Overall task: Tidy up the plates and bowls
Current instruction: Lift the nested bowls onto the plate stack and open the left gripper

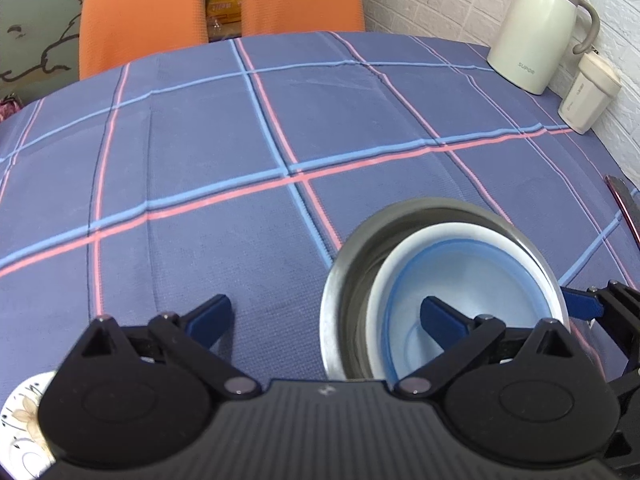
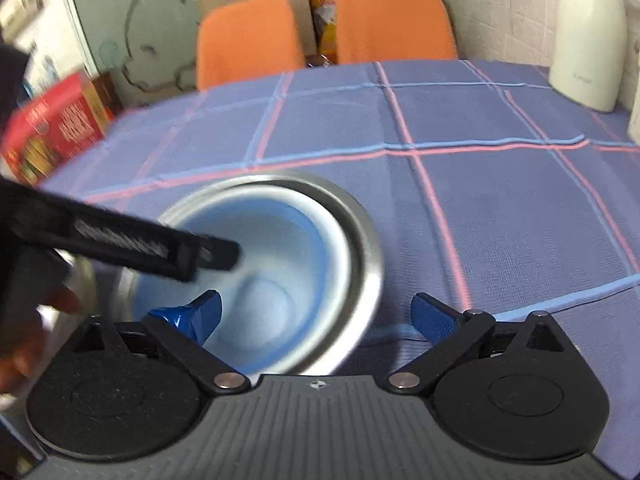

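Two bowls sit nested, blue bowl (image 1: pixel 460 280) inside steel bowl (image 1: pixel 348 280), at five o'clock on the counter (image 1: pixel 200 160), presumably for compact stacking, while left tool (image 1: pixel 326 314) and right tool (image 2: pixel 316 312) gape empty.

Right tool (image 2: pixel 318 312) spread wide over blue bowl (image 2: pixel 260 280) nested in steel bowl (image 2: pixel 360 248); view blurred.

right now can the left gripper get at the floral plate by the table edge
Probably yes. The left gripper is open and empty, and the floral plate lies low on its left with only bare tablecloth around it. The steel bowl sits off to the other side, so nothing seems to block it.
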The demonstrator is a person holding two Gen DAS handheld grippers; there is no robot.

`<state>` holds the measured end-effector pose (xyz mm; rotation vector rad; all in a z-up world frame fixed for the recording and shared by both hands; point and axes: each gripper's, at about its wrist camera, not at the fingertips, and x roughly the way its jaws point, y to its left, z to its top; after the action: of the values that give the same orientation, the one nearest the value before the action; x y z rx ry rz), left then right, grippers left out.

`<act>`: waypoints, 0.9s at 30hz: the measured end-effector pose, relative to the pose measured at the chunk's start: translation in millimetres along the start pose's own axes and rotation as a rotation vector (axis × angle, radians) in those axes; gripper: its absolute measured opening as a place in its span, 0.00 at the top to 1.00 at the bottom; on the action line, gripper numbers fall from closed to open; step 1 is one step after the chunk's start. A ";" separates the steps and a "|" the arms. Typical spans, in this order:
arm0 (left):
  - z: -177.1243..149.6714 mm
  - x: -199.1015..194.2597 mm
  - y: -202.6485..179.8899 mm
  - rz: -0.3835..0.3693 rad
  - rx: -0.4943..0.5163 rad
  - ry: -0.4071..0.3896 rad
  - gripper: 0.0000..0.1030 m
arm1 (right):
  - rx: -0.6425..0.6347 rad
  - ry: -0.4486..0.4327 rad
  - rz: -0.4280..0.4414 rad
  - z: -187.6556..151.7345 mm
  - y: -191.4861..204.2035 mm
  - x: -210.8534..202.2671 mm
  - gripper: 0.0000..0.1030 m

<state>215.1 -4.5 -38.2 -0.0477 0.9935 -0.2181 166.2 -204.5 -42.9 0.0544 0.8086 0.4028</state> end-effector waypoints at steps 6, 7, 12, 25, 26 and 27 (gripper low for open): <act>0.6 1.3 -5.9 0.001 0.039 0.019 0.14 | 0.004 0.009 -0.040 -7.6 1.0 -0.4 0.14; 0.6 1.1 -8.1 0.002 0.054 0.023 0.17 | 0.008 0.002 -0.034 -8.8 1.3 -1.6 0.15; 0.2 -4.7 -19.7 -0.071 0.106 0.028 0.50 | 0.005 -0.005 0.028 -8.5 10.6 -4.3 0.15; 15.7 -43.6 -30.4 -0.085 0.119 -0.049 0.53 | 0.029 -0.045 0.019 6.0 25.3 -16.1 0.14; 14.3 -51.8 -27.6 -0.077 0.118 -0.063 0.53 | 0.019 -0.059 0.017 9.4 27.3 -20.8 0.14; 11.6 -59.9 -23.7 -0.067 0.115 -0.075 0.53 | 0.010 -0.071 0.017 11.8 30.5 -25.0 0.14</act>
<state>189.5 -16.2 20.9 0.0158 0.9041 -0.3323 149.2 -184.4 -11.4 0.0841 0.7409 0.4108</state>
